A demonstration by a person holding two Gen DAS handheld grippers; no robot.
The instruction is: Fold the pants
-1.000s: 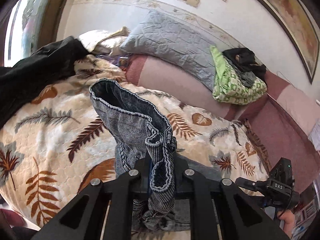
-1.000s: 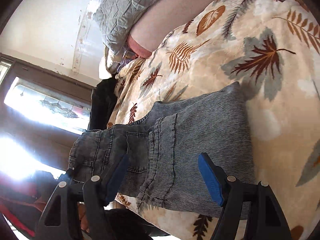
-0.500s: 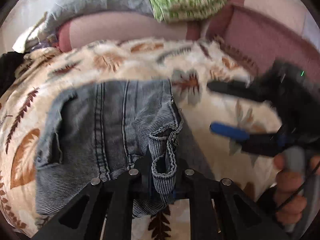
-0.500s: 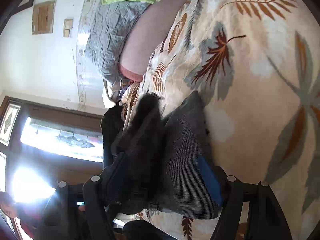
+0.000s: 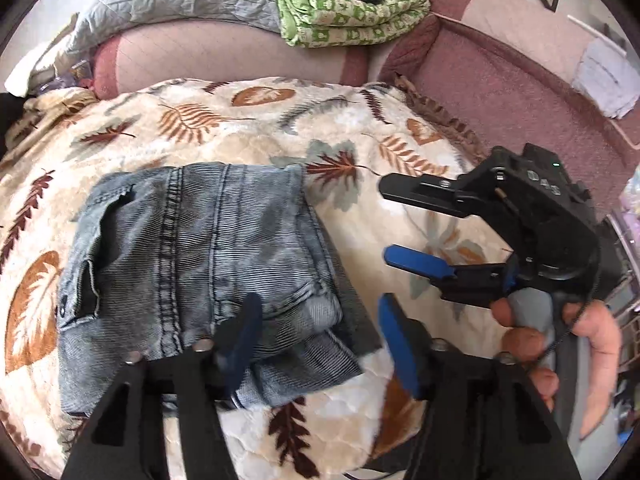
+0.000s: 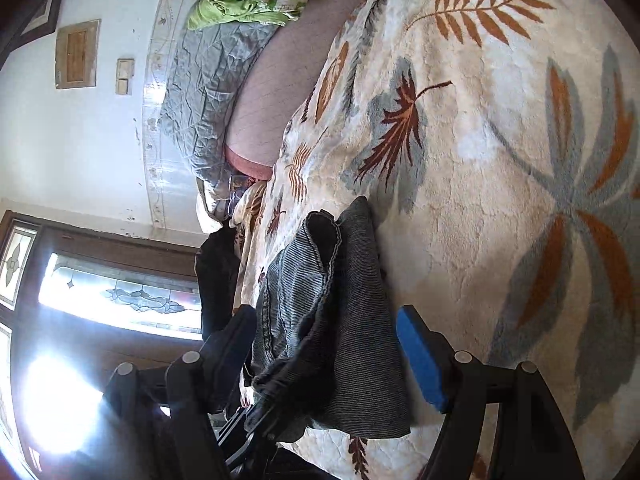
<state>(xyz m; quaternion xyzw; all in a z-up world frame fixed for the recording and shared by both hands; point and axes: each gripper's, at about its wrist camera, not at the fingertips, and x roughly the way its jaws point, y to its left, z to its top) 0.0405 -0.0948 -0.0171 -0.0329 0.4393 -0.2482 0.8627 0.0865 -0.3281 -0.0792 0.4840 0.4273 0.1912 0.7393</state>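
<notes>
Your left gripper [image 5: 316,340] is opening over the folded grey-blue denim pants [image 5: 200,264] (right gripper [image 5: 384,224] gapes empty); lift clear without snagging the hem.

Black grippers with blue-padded fingers [image 5: 416,262], silver screws, a green light.

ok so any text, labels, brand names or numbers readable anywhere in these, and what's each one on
"DAS" (roughly; slanted and blurred, uncertain): raised lettering on the black body of the right gripper, seen from the left wrist view.
Green patterned blanket: printed motifs only, no legible words.
Folded jeans: no tag or label visible.
Wall plaque: too blurred to read.
</notes>
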